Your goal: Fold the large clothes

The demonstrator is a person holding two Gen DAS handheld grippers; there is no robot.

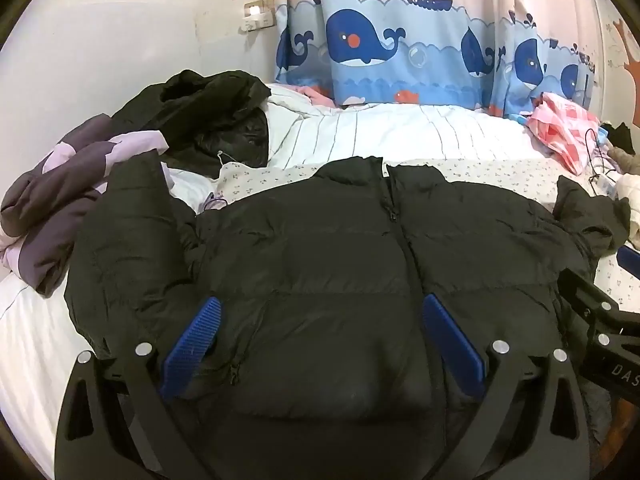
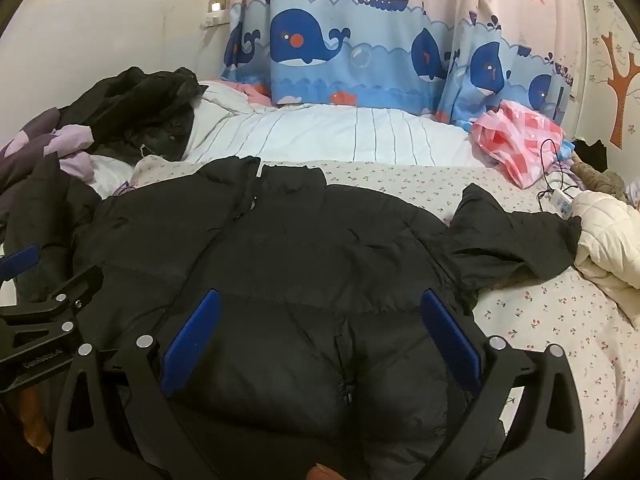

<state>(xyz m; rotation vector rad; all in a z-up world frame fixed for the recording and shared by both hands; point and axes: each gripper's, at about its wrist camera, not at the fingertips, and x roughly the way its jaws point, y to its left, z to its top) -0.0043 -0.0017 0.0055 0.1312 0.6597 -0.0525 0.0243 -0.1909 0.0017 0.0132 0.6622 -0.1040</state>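
Left wrist view
- Left tongs (image 1: 318, 328): you held them spread wide apart, low over the front of the black puffer jacket (image 1: 328, 248), with nothing gripped between the blue pads (image 1: 192, 346).
- Jacket: it lay flat on the bed (image 1: 500, 172), front up, zipped, collar toward the whale curtain (image 1: 400, 52); one sleeve (image 1: 124, 240) lay bent up at the picture's left.
- Right tongs (image 1: 600, 316): only part of their black frame showed at the right edge.
- Beside the jacket: a purple and lilac garment (image 1: 60, 184) and another dark coat (image 1: 208, 108) were heaped at the left.

Right wrist view
- Right tongs (image 2: 320, 324): you held them wide apart as well, tilted down over the jacket's (image 2: 280, 240) lower front near a pocket zip (image 2: 346, 376), clamping nothing.
- Other sleeve (image 2: 516, 240): it stretched out to the right over the flowered sheet (image 2: 540, 320), its cuff just beside a cream quilted garment (image 2: 612, 240).
- Far side: a pink checked bag (image 2: 520, 140) lay near the curtain (image 2: 340, 40).
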